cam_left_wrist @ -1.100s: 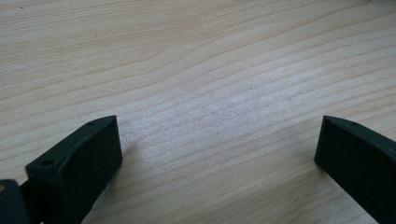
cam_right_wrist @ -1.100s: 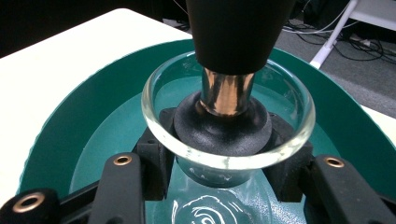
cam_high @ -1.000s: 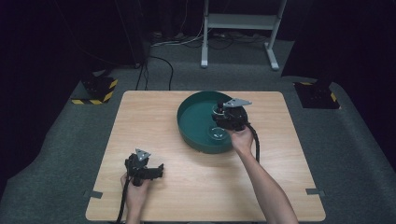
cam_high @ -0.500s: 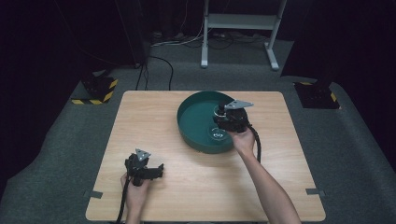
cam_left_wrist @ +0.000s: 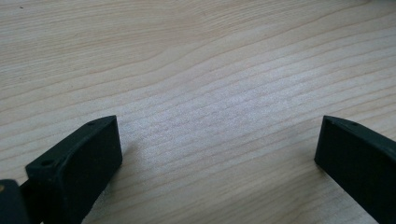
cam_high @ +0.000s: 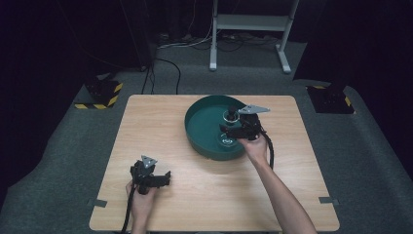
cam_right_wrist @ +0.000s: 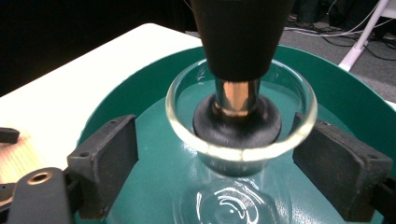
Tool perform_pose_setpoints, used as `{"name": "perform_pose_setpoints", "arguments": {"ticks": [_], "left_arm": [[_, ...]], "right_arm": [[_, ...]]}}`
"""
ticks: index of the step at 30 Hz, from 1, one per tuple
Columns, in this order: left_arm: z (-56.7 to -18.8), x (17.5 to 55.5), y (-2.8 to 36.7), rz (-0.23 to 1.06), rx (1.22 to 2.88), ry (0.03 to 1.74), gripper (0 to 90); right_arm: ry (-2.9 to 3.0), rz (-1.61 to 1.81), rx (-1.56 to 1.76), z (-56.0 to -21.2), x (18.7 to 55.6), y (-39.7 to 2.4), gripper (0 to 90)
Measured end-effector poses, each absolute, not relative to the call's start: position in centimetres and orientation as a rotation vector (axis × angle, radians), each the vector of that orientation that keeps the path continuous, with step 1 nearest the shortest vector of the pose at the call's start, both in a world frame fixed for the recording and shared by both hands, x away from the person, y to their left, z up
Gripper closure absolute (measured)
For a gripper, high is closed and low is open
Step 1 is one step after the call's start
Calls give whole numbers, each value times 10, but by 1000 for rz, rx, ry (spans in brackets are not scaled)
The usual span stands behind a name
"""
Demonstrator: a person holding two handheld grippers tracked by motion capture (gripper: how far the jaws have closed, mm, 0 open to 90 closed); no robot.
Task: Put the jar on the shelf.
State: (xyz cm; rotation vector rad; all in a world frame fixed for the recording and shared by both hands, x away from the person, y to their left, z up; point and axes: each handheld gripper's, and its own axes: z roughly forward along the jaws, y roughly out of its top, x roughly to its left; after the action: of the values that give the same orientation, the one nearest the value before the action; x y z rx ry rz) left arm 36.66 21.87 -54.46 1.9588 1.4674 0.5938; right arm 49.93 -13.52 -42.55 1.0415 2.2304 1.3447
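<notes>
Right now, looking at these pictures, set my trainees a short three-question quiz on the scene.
1. True or false: the left gripper's fingers are shut.
2. What colour is the basin on the table? A red, B green, C white.
3. Fill in: the brush head sits inside the rim of the ____.

Key:
1. False; they stand open over bare wood.
2. B.
3. Glass; the right gripper's fingers have just been opening, with the glass between them.

- left gripper (cam_high: 164, 178): jaws wide apart, nothing btwn them, held low, hand (cam_high: 141, 200) under it
- right gripper (cam_high: 225, 130): jaws just been opening, forearm stretched fwd, wrist bent down
</notes>
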Motion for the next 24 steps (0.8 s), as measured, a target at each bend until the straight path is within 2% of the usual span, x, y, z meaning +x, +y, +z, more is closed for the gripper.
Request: {"name": "perform_pose_setpoints", "arguments": {"ticks": [9,17,24], "left_arm": [[-545,367,219,594,1959,1467,9],[-545,367,219,594,1959,1467,9],[-545,367,219,594,1958,1468,9]], "right_arm": [[2224,1376,1067,-426,495,-147,115],[2212,1445,1099,-423,493,-155,19],[2187,1524,1133,-421,490,-160,1]]}}
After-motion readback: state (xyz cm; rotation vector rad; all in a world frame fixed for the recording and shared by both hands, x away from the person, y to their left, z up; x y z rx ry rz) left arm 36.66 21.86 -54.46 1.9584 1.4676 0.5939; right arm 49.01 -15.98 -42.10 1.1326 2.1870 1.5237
